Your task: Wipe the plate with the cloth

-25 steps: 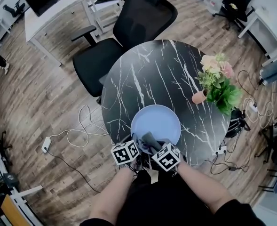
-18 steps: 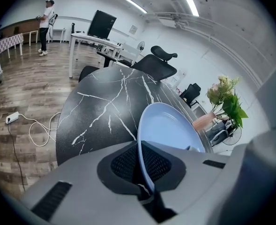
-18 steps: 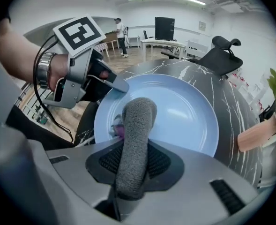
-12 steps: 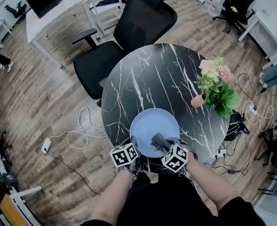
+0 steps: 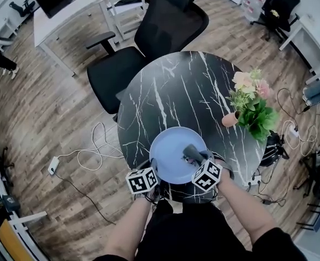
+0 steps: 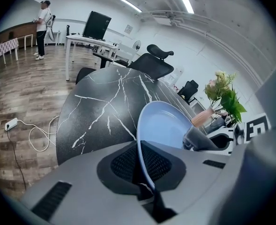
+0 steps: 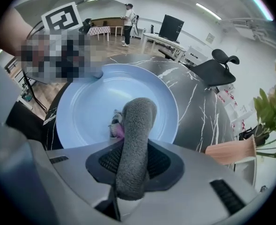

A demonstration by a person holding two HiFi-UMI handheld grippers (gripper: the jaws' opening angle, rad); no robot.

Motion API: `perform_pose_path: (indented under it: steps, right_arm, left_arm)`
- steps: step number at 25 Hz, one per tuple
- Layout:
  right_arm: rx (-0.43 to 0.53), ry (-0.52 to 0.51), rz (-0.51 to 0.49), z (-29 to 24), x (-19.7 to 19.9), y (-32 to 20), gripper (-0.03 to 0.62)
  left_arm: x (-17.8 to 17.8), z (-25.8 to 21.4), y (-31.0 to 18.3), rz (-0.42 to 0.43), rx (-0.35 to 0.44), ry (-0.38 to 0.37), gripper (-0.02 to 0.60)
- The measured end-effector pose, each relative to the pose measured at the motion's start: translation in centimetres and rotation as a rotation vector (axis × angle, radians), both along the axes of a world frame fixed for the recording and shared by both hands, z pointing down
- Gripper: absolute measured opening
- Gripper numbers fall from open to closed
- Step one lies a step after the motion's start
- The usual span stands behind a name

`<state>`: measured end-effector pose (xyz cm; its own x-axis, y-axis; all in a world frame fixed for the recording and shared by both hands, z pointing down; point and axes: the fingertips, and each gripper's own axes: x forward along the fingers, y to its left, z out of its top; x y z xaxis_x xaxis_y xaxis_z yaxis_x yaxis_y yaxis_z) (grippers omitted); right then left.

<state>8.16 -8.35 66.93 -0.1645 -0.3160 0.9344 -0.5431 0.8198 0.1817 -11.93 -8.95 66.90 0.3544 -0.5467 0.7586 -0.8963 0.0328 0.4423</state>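
Observation:
A light blue plate (image 5: 173,151) lies at the near edge of the round black marble table (image 5: 170,86). My left gripper (image 5: 152,173) is shut on the plate's near-left rim; in the left gripper view that rim (image 6: 140,149) runs edge-on between the pads. My right gripper (image 5: 196,161) is shut on a rolled grey cloth (image 5: 191,153), which presses on the right part of the plate. The cloth (image 7: 135,135) sticks out past the pads over the plate (image 7: 91,97), and a small pink and white bit (image 7: 116,123) shows beside it.
A pot of flowers (image 5: 250,105) stands at the table's right edge. A black office chair (image 5: 149,34) is pushed up behind the table. Cables (image 5: 94,148) lie on the wooden floor to the left. A white desk with a monitor (image 5: 59,4) is at the far left.
The right gripper has slid with the cloth from the plate's near-left side to its right side. The left gripper has stayed on the rim.

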Motion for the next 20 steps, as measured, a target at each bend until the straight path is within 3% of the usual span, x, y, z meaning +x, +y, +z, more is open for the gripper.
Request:
perform_pose_path:
  steps: [10, 20]
  right_arm:
    - [0.014, -0.010, 0.056, 0.1, 0.0, -4.5, 0.112]
    - [0.030, 0.007, 0.037, 0.0, -2.3, -8.3, 0.112]
  left_arm:
    - [0.3, 0.2, 0.0, 0.035, 0.000, -0.006, 0.035]
    - [0.3, 0.1, -0.1, 0.059, 0.001, 0.001, 0.037]
